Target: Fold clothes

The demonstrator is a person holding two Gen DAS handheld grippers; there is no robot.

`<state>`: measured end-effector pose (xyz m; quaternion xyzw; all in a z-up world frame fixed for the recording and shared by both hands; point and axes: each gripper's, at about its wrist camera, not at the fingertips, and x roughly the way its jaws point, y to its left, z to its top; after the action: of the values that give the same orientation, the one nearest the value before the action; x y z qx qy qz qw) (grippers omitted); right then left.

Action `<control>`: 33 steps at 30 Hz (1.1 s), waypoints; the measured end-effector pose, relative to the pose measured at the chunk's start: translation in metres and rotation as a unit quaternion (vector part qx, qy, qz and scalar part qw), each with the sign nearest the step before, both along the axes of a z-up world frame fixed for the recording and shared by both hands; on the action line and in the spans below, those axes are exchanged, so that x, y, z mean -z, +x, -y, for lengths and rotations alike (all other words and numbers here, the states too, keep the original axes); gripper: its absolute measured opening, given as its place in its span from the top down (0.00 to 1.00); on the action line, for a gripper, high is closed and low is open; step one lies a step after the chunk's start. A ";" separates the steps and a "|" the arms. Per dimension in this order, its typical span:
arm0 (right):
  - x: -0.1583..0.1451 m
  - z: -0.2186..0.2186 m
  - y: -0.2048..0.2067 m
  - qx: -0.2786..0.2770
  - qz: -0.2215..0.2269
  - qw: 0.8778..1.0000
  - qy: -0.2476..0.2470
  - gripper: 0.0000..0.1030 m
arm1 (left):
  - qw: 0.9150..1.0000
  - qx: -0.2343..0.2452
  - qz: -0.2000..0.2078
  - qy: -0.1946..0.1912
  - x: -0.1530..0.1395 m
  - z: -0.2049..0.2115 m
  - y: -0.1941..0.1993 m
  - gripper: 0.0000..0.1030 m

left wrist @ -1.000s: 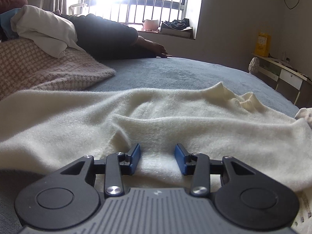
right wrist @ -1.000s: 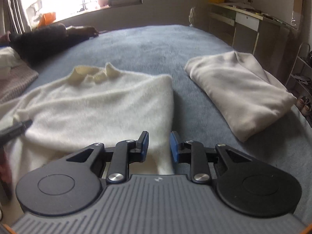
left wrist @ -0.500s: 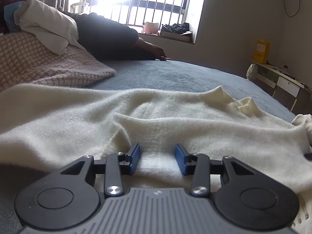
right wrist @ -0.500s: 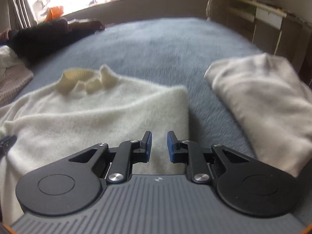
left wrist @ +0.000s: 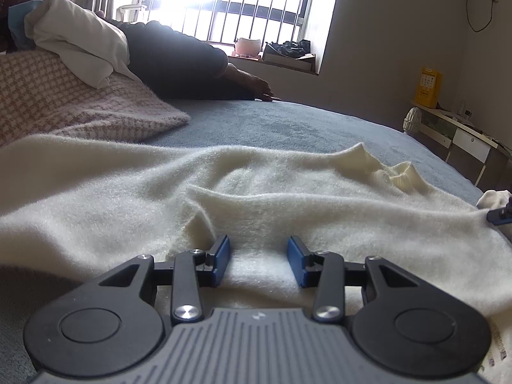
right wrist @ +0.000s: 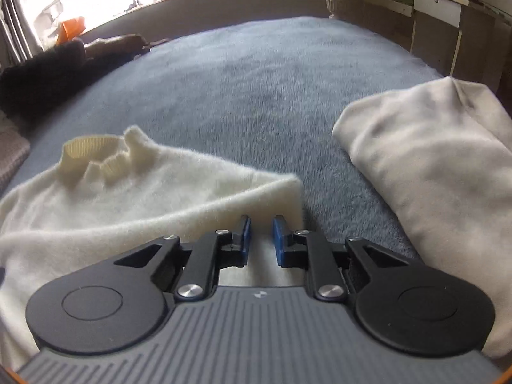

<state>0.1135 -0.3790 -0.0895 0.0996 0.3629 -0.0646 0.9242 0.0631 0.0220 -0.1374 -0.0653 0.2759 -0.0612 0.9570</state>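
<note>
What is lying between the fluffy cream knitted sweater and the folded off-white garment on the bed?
Only bare blue-grey bedcover separates the cream sweater from the folded off-white garment, seen in the right wrist view.

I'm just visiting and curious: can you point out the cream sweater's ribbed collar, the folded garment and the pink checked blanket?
ribbed collar [right wrist: 92, 156], right wrist view, on the standing rib.
folded garment [right wrist: 432, 172], right wrist view, its top face.
pink checked blanket [left wrist: 64, 105], left wrist view, its middle.

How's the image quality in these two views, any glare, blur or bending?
Left wrist view: the barred window is blown out to white, the cream sweater is sharp. Right wrist view: its window corner also glares, the blue bedspread looks motion-smeared, and the fisheye bows it into a dome.
</note>
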 end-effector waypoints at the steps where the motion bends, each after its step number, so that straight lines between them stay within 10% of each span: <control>1: -0.001 0.002 0.004 0.003 0.005 1.000 0.001 0.86 | 1.000 0.000 0.000 0.001 0.000 0.000 0.000 0.60; 7: 0.024 0.022 0.036 0.025 -0.026 0.998 0.055 0.89 | 1.000 0.000 0.000 -0.001 0.000 -0.001 0.000 0.60; 15: -0.025 0.012 -0.024 0.019 -0.009 0.996 0.082 0.88 | 1.000 0.001 0.000 -0.004 0.001 -0.002 0.000 0.60; 20: 0.021 -0.014 -0.036 -0.011 -0.056 0.998 0.024 0.90 | 1.000 0.001 -0.001 -0.004 0.000 -0.002 0.000 0.60; 27: -0.018 -0.028 -0.069 -0.020 -0.037 0.999 0.009 0.88 | 1.000 0.001 0.000 -0.003 0.000 -0.001 0.000 0.60; 33: 0.022 -0.038 -0.090 -0.038 -0.065 0.997 -0.018 0.90 | 1.000 0.001 -0.002 0.000 0.000 0.000 0.000 0.60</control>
<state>0.0237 -0.3408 -0.1111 0.0645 0.4245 -0.0424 0.9021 0.0634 0.0224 -0.1371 -0.0652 0.2779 -0.0620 0.9564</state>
